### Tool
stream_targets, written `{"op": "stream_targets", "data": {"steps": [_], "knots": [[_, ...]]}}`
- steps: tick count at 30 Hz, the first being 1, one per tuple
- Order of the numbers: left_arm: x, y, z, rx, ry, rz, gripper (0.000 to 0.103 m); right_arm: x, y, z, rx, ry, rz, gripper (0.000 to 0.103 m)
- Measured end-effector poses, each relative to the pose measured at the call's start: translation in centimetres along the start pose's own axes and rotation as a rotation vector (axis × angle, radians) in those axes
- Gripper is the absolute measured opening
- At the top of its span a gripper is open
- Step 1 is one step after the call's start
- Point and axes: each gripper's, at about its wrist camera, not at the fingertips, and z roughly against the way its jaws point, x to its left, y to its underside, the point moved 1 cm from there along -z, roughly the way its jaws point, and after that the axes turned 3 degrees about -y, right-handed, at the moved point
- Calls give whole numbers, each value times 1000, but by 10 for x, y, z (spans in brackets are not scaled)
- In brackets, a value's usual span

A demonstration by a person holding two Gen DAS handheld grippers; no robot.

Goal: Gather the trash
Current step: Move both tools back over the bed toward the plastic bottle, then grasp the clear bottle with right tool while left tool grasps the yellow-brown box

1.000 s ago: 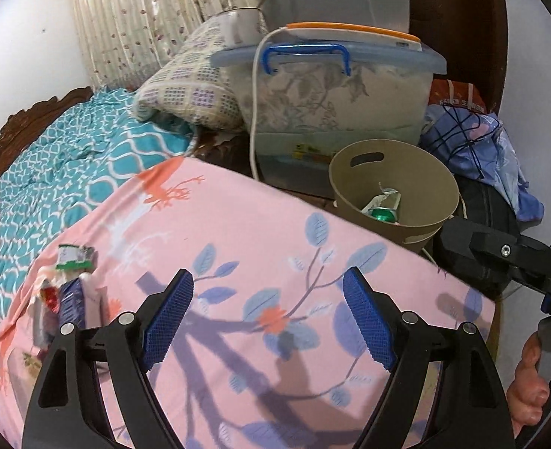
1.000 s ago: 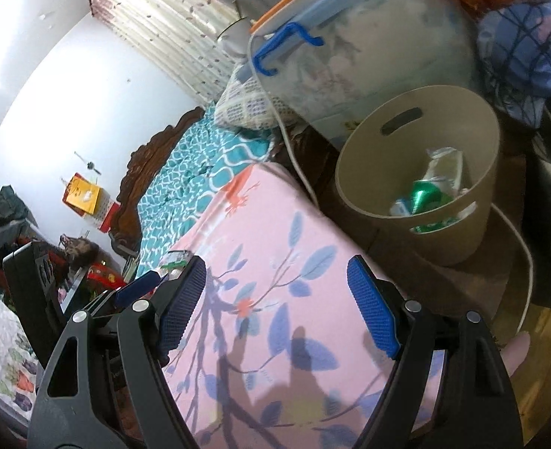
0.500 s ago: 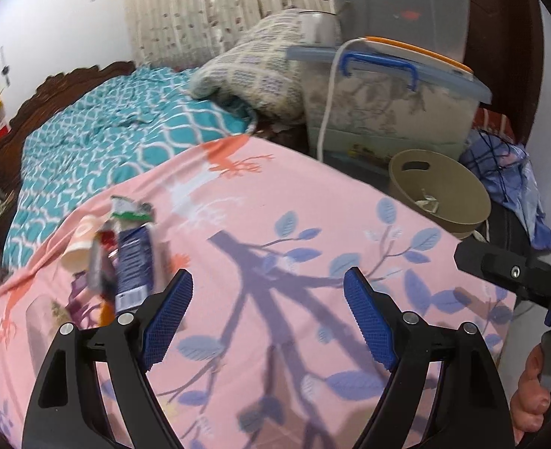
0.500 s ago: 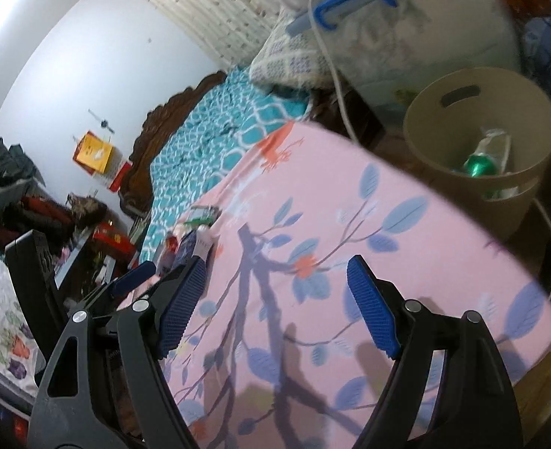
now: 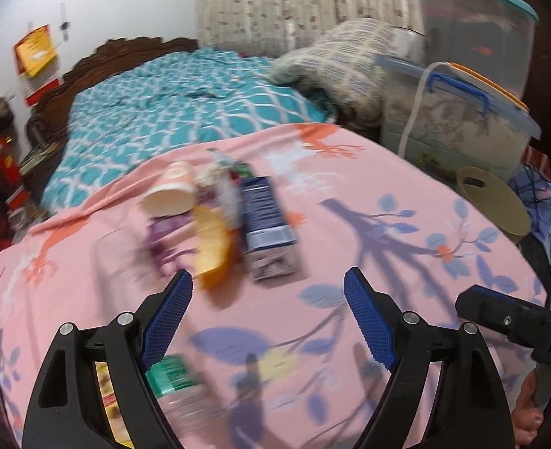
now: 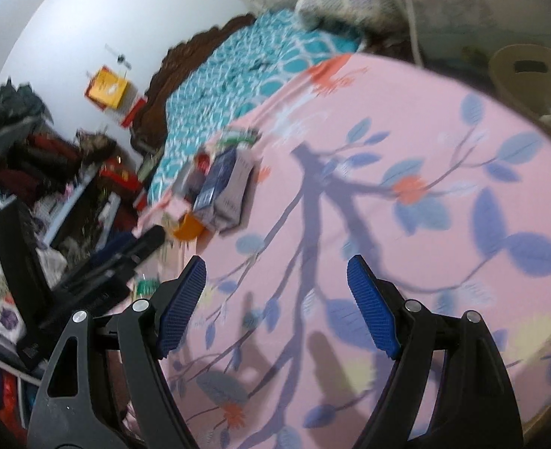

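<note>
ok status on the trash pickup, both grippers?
Left gripper open, empty. Right gripper open, empty. Trash pile lies on pink sheet, ahead of left gripper. Tan bin off the far right edge. Path clear.

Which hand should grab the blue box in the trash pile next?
Probably the left. The left gripper is open and empty with the blue box just ahead of its jaws. The right gripper is open and empty too, but the box lies farther off, up to its left.

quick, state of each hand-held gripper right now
left hand-held gripper: open, holding nothing
right hand-held gripper: open, holding nothing
</note>
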Motion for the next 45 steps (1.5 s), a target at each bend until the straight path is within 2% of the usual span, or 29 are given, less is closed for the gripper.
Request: {"op": "stream_targets", "data": {"steps": [5, 9, 14, 19, 24, 28, 34, 37, 38, 43, 45], "knots": [[58, 25, 21, -17, -83, 84, 79, 33, 20, -31, 80, 27, 104, 79], [109, 43, 33, -8, -136, 186, 85, 55, 34, -48, 122, 42, 183, 79], [151, 68, 25, 73, -165, 277, 88, 76, 52, -67, 169, 57, 267, 79], [157, 77, 11, 137, -67, 351, 93, 87, 58, -73, 191, 64, 305, 79], [140, 82, -1, 155, -87, 290, 93, 104, 49, -73, 170, 48, 328, 79], [141, 90, -13, 185, -95, 287, 95, 125, 45, -80, 177, 9, 358, 79], [150, 98, -10, 161, -115, 282, 95, 160, 47, -109, 218, -19, 440, 79], [160, 102, -7, 163, -131, 299, 95, 170, 48, -128, 242, -19, 454, 79], [165, 105, -7, 174, -161, 303, 95, 173, 49, -135, 250, -10, 460, 79], [190, 114, -10, 212, -134, 395, 95, 171, 49, -167, 284, 42, 463, 79], [190, 115, -9, 211, -142, 397, 95, 169, 50, -169, 260, 50, 467, 76]]}}
